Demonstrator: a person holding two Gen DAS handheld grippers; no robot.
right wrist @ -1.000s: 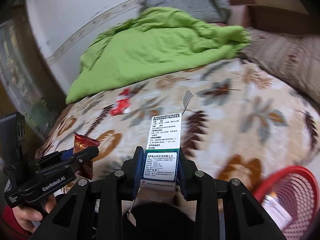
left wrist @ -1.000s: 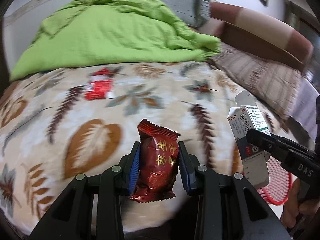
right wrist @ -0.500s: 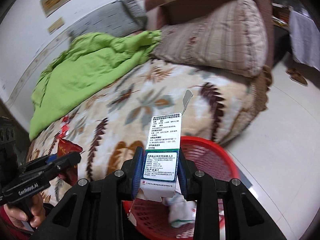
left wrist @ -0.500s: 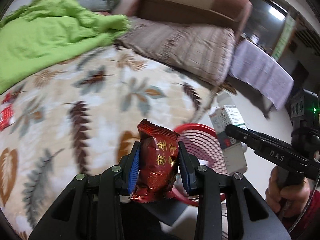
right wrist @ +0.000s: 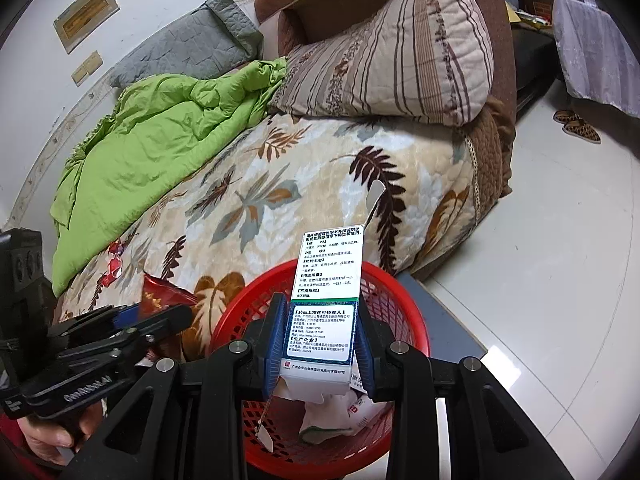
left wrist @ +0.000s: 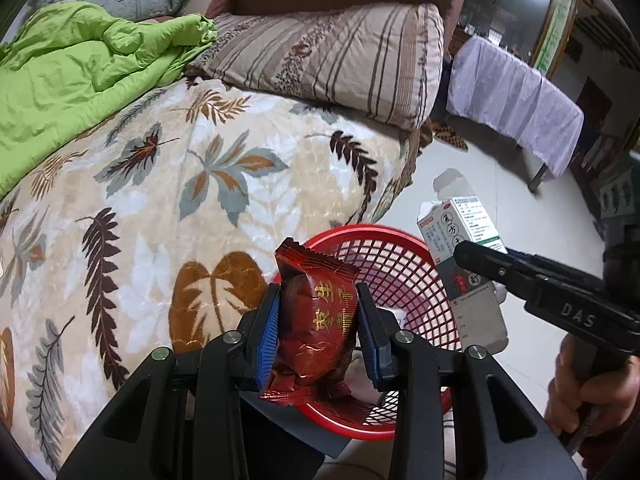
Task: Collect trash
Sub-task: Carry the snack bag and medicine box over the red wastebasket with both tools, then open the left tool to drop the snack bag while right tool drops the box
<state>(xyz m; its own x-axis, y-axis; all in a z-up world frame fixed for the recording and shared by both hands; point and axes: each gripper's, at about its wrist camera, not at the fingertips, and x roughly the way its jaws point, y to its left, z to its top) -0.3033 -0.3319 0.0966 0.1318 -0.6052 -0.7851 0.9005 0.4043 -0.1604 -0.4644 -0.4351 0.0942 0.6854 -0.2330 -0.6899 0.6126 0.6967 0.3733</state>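
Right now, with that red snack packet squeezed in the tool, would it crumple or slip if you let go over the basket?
The packet looks puffy and crinkled between the left tool's pads, so it probably gives easily rather than staying stiff. Its foil seems glossy, so it may slip out readily. It looks light for its size and would likely drop into the basket.

— Colours, please.
— Snack wrapper (left wrist: 316, 320): dark red, gold characters. Medicine box (right wrist: 326, 300): white, black print, a green band. Basket (left wrist: 400, 268): red mesh.
— Bedding?
— Blanket (left wrist: 152, 208): cream with brown and grey-blue leaves (fern-like). Quilt (left wrist: 72, 76): lime green. Pillow (left wrist: 340, 52): beige, brown stripes.
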